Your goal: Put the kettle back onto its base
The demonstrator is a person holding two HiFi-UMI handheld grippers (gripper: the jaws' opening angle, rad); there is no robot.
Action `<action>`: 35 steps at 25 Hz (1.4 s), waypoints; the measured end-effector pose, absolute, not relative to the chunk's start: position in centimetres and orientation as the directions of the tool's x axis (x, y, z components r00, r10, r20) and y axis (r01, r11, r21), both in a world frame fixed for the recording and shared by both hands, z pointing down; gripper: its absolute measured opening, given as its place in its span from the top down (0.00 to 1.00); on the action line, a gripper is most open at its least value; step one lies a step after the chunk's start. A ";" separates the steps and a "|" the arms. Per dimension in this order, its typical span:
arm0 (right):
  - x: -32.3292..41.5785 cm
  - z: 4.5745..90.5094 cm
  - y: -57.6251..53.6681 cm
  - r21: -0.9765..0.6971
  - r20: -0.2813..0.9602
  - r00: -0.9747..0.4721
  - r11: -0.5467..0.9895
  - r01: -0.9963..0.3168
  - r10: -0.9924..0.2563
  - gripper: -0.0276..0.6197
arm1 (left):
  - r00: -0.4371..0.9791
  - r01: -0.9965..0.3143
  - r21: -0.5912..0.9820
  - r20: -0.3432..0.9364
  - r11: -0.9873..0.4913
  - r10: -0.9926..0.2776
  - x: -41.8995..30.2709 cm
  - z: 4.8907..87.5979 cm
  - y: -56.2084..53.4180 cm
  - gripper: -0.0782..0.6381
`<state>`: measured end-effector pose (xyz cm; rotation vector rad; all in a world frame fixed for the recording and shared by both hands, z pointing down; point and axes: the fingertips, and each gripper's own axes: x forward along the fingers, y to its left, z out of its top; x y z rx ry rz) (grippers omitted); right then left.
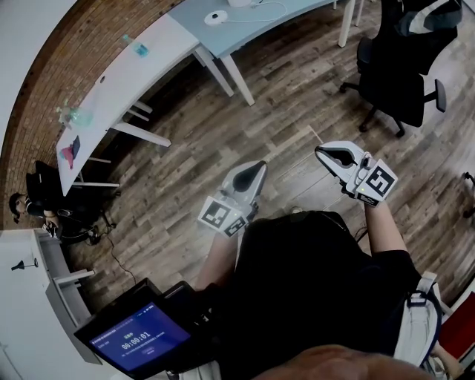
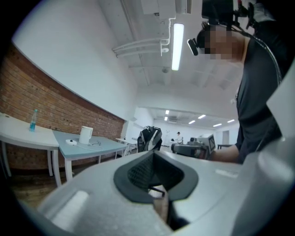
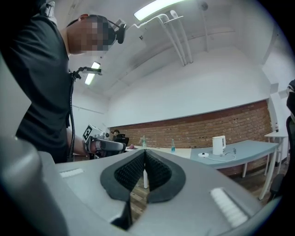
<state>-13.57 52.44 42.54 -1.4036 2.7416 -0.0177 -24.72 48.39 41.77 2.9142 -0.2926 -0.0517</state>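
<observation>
The white kettle point(image 2: 85, 135) stands on a pale blue table point(image 2: 101, 146), apart from its round base point(image 2: 70, 142), which lies to its left with a cord. The right gripper view shows the same kettle point(image 3: 218, 145) and base point(image 3: 203, 155) far off, against the brick wall. In the head view the base point(image 1: 215, 16) sits at the top edge, with the kettle point(image 1: 241, 2) cut off beside it. My left gripper point(image 1: 260, 165) point(image 2: 153, 153) and right gripper point(image 1: 319, 151) point(image 3: 144, 152) are held level above the wooden floor. Both are shut, hold nothing and are far from the table.
A white table point(image 1: 126, 82) with a blue bottle point(image 1: 139, 49) and a green bottle point(image 1: 74, 115) runs along the brick wall. A black office chair point(image 1: 401, 67) stands at the right. A lit screen point(image 1: 137, 338) is close below me. A person point(image 1: 26, 204) sits at the far left.
</observation>
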 end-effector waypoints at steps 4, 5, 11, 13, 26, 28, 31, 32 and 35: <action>-13.9 42.6 52.7 -0.075 -0.035 -0.603 0.604 -0.794 -0.797 0.95 | 0.980 -0.194 0.217 -0.005 -0.957 -0.200 -24.5 41.9 48.7 0.88; -13.9 42.6 52.7 -0.075 -0.036 -0.604 0.605 -0.793 -0.796 0.95 | 0.980 -0.194 0.218 -0.002 -0.957 -0.199 -24.5 41.8 48.8 0.88; -13.7 42.4 52.6 -0.080 -0.068 -0.588 0.591 -0.802 -0.806 0.95 | 0.982 -0.188 0.195 0.009 -0.963 -0.189 -24.5 41.6 49.0 0.88; -13.7 42.6 52.7 -0.072 -0.075 -0.585 0.589 -0.805 -0.808 0.95 | 0.983 -0.180 0.194 0.005 -0.964 -0.183 -24.3 41.5 49.3 0.88; -13.3 43.0 47.0 -0.064 -0.040 -0.560 0.562 -0.825 -0.827 0.95 | 0.994 -0.107 0.219 -0.007 -0.970 -0.112 -22.1 42.4 43.9 0.88; -13.0 42.8 45.8 -0.069 -0.044 -0.548 0.550 -0.832 -0.835 0.95 | 0.995 -0.090 0.220 -0.011 -0.971 -0.095 -21.8 42.4 42.7 0.88; -13.2 42.7 43.7 -0.078 -0.054 -0.536 0.538 -0.839 -0.843 0.95 | 0.996 -0.079 0.232 -0.013 -0.970 -0.085 -21.9 42.2 40.3 0.88; -13.2 42.5 42.9 -0.075 -0.057 -0.533 0.537 -0.841 -0.844 0.95 | 0.996 -0.080 0.238 -0.013 -0.968 -0.085 -21.9 42.0 39.4 0.88; -13.3 41.6 40.6 -0.064 -0.070 -0.529 0.533 -0.844 -0.846 0.95 | 0.997 -0.077 0.244 -0.008 -0.967 -0.081 -21.8 41.8 37.0 0.88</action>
